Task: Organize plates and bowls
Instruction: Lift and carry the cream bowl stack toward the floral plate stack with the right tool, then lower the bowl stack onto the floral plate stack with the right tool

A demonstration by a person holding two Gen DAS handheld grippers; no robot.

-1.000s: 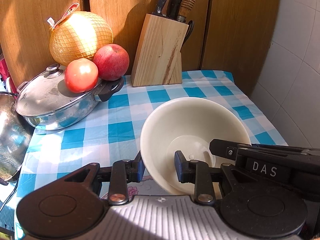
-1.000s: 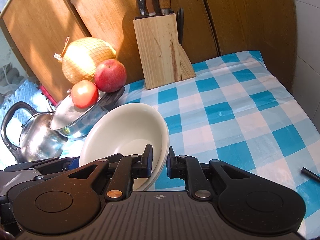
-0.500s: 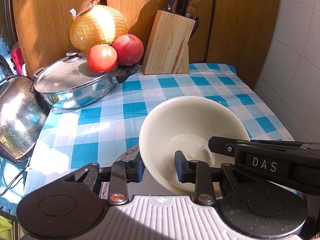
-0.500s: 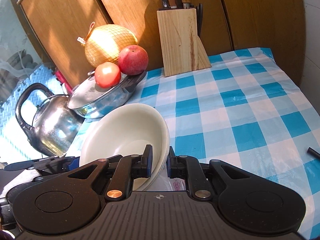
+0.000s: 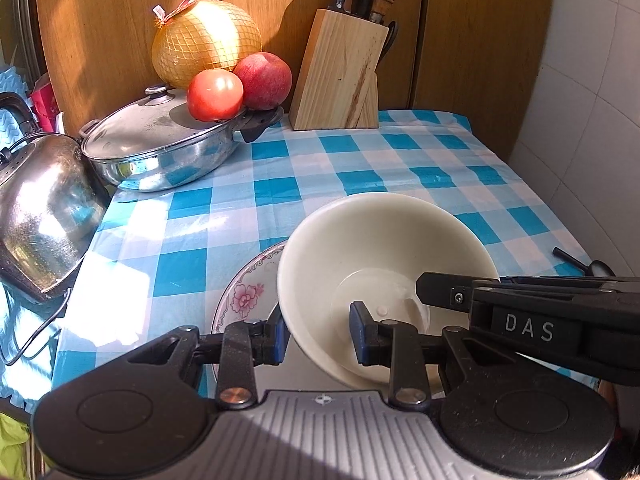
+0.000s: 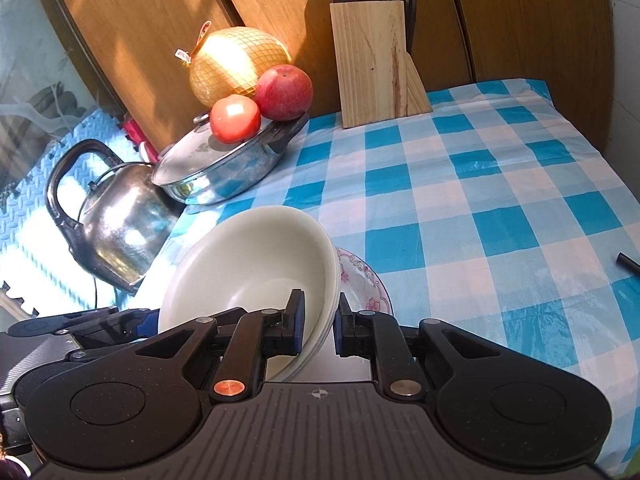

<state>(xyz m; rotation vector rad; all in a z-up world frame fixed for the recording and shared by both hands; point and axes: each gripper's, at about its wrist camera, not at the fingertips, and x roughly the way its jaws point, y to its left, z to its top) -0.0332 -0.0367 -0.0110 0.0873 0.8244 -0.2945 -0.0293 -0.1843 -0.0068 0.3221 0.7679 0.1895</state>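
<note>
While both grippers pinch opposite sides of its rim, the cream bowl (image 5: pixel 384 264) hangs tilted just above a floral-rimmed plate (image 5: pixel 240 292) that lies on the blue-and-white checked tablecloth (image 5: pixel 400 160). The left gripper (image 5: pixel 316 334) has one pad outside the wall and one inside the hollow, clamped on the near-left rim; the right gripper (image 6: pixel 320 330) does the same on the opposite edge, where the rim shows stepped layers, so this may be more than one bowl nested together, though I cannot tell for sure. In the left wrist view the right gripper's body reaches in from the right across the bowl's edge.

The step in hand looks like stacking: the bowl is being carried to sit on the plate. Next, I judge, the bowl needs levelling, centring over the plate's well and lowering until its foot rests there, and only then should both grips let go, ideally together, so it does not tip or slide on the glazed surface.

Around it, a steel kettle (image 6: pixel 116 216) stands at the left edge of the table, near the plate, with its cord trailing down. Behind are a lidded steel pan (image 5: pixel 160 148) bearing a tomato (image 5: pixel 215 95) and an apple (image 5: pixel 264 80), a netted pomelo (image 5: pixel 206 42) and a wooden knife block (image 5: pixel 340 72). All of those stand well apart from the plate. A small dark object (image 6: pixel 628 260) lies at the right edge. The kettle is the likeliest thing for the left hand to knock.
</note>
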